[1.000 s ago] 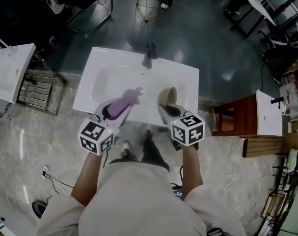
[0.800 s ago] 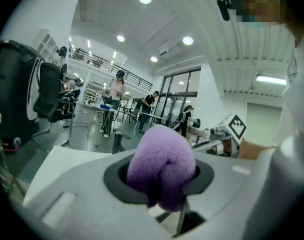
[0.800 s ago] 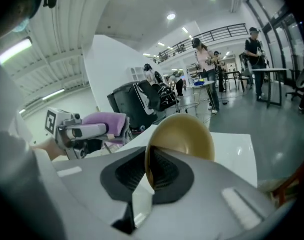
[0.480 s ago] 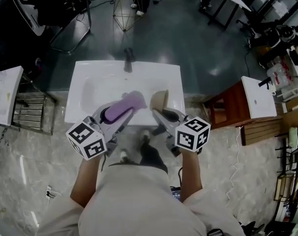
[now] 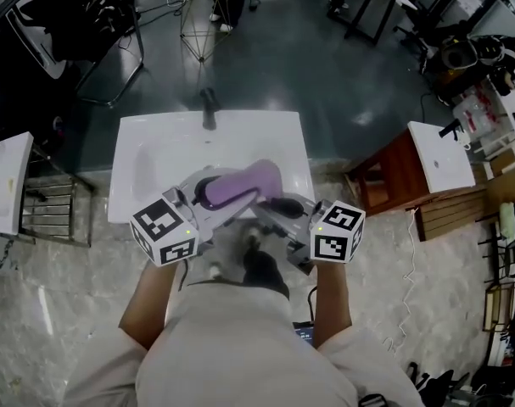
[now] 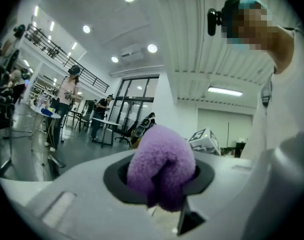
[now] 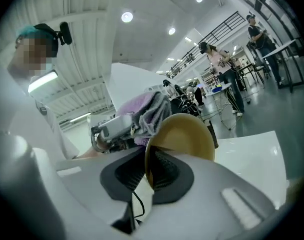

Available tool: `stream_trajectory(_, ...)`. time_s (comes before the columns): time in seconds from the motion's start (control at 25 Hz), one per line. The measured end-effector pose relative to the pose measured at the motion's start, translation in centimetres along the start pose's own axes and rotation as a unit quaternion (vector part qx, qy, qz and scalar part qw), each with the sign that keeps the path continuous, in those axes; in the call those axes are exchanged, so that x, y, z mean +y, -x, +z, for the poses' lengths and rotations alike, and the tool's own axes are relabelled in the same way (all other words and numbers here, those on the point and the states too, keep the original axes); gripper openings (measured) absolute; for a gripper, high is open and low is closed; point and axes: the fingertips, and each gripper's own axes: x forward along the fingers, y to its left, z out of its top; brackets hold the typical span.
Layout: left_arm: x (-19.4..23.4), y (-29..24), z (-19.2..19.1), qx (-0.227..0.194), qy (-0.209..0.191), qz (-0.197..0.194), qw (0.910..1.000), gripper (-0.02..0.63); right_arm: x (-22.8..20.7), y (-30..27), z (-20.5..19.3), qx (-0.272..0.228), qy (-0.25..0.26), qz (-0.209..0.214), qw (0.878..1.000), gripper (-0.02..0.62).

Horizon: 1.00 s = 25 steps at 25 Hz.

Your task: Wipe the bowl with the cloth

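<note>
In the right gripper view a tan bowl [image 7: 188,134] stands on edge, its rim pinched in my shut right gripper [image 7: 153,170]. A purple cloth [image 7: 147,109] presses against the bowl's upper left side. In the head view the cloth [image 5: 244,183] covers the bowl, which is hidden there. My left gripper [image 5: 215,195] is shut on the cloth and meets my right gripper [image 5: 271,203] above the front edge of the white sink [image 5: 151,147]. The left gripper view shows the cloth [image 6: 161,166] bunched between my left gripper [image 6: 159,186] jaws.
A dark faucet [image 5: 209,108] stands at the sink's back edge. To the right is a brown wooden stand [image 5: 384,185] bearing a white basin [image 5: 439,168]. Another white basin [image 5: 2,181] and a metal rack [image 5: 58,206] sit at the left. Chairs and tables stand beyond.
Both grippers have come together: the cloth, earlier apart from the bowl and to its left, now lies against it and hides it in the head view.
</note>
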Motion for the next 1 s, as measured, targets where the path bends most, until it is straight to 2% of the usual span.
stream_trajectory(0.12, 0.8, -0.2, 0.0, 0.015, -0.011, 0.007, 0.9998, 0.129, 0.6, 0.0, -0.1, 0.007, 0.006, 0.018, 1.0, 0.014)
stream_trajectory(0.48, 5.1, 0.0, 0.3, 0.012, -0.007, 0.033, 0.9994, 0.127, 1.5, -0.4, 0.3, 0.021, 0.019, 0.084, 0.996, 0.026)
stream_trajectory(0.72, 7.8, 1.1, -1.2, 0.022, -0.013, 0.034, 0.9991, 0.124, 3.1, -1.6, 0.7, 0.017, 0.03, 0.132, 0.991, 0.035)
stream_trajectory(0.88, 8.9, 1.3, -3.5, 0.044, -0.012, 0.035, 0.9983, 0.12, 3.3, -0.9, 2.4, -0.022, 0.02, 0.153, 0.988, 0.019)
stream_trajectory(1.0, 8.7, 1.5, -5.0, 0.041, 0.011, 0.007, 0.9991, 0.121, 3.2, -0.3, 4.1, -0.061, 0.002, 0.17, 0.984, 0.013)
